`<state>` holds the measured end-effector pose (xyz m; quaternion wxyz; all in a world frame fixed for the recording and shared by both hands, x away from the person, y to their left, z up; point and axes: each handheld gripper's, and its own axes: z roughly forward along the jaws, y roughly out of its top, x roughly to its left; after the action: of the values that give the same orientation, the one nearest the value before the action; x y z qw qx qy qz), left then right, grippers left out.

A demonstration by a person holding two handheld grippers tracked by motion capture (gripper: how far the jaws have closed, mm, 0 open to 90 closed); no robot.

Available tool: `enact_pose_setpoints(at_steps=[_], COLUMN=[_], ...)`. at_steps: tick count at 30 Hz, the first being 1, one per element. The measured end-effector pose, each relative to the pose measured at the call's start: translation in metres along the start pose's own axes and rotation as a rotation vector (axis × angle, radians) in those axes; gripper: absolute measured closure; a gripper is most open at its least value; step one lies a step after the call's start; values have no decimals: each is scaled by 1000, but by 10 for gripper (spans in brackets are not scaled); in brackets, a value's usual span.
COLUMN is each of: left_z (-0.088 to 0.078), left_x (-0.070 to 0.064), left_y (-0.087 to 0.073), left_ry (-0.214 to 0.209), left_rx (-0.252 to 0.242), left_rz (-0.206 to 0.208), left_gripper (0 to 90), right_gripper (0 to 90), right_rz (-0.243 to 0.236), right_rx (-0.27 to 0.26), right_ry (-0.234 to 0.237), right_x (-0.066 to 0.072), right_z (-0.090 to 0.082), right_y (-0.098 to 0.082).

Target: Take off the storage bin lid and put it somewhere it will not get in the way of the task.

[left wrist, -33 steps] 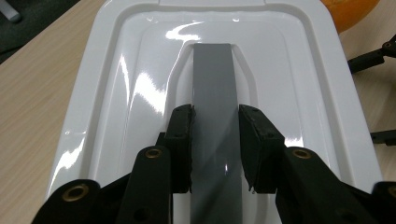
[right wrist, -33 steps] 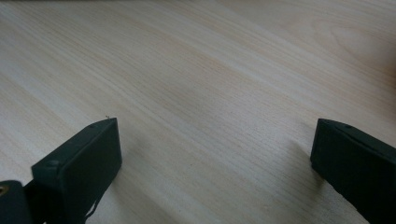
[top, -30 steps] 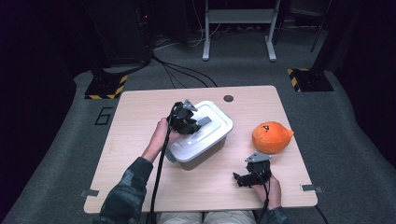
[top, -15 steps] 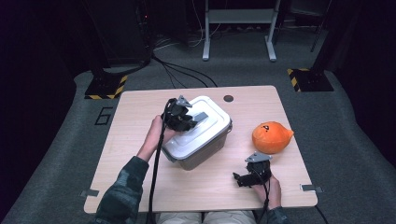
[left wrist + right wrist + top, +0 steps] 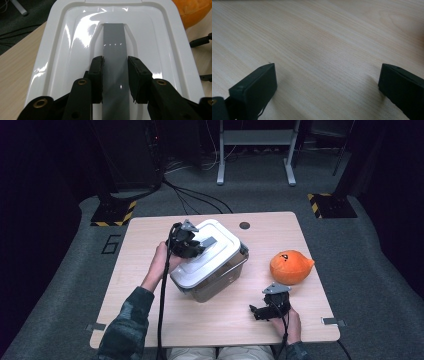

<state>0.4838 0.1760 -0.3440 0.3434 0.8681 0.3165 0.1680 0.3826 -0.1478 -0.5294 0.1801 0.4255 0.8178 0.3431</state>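
The left gripper [image 5: 115,75] is clamped on the grey handle [image 5: 113,50] that runs down the middle of the white lid [image 5: 210,252] of a clear plastic storage box [image 5: 212,265], its two black pads pressing the strip from either side. In the high view the box sits near the middle of the desk [image 5: 150,285], tilted, with its far left side raised and its near right edge low, so the step in hand looks like lifting the box by its lid handle, or tipping it up off the wood. The side latch, a grey wire bail along the box's near wall, appears to be holding the lid to the tub, though that is hard to make out. The right gripper [image 5: 270,306] rests on the desk near the front right edge, its jaws standing well apart over bare wood with nothing between them. An orange plush toy [image 5: 290,266] lies just beyond it, apart from the box. The next move probably calls for a steady raise with the grip kept firm, since a narrow handle lets the box swing; the free gripper could steady the low side or stay clear.
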Motion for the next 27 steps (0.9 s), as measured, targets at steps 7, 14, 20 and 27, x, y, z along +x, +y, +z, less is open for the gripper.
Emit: enact_pose_setpoints(at_steps=[7,14,20,27], left_z=[-7,-17,-28,-40], left_x=[9,17,24,35], left_y=[-6,-11,-15,-21], left_ry=[19,39,56,81], left_rx=[-5,-18,-26,-38], left_rz=[-28,-41,-58,-82], left_gripper=[666,666,665,666], right_gripper=[13,13,13,13], right_rz=[0,0,1,0], right_rx=[0,0,0,-1], right_ry=[0,0,-1,-2], right_x=[0,0,0,0], right_z=[0,0,0,0], right_y=[0,0,0,0])
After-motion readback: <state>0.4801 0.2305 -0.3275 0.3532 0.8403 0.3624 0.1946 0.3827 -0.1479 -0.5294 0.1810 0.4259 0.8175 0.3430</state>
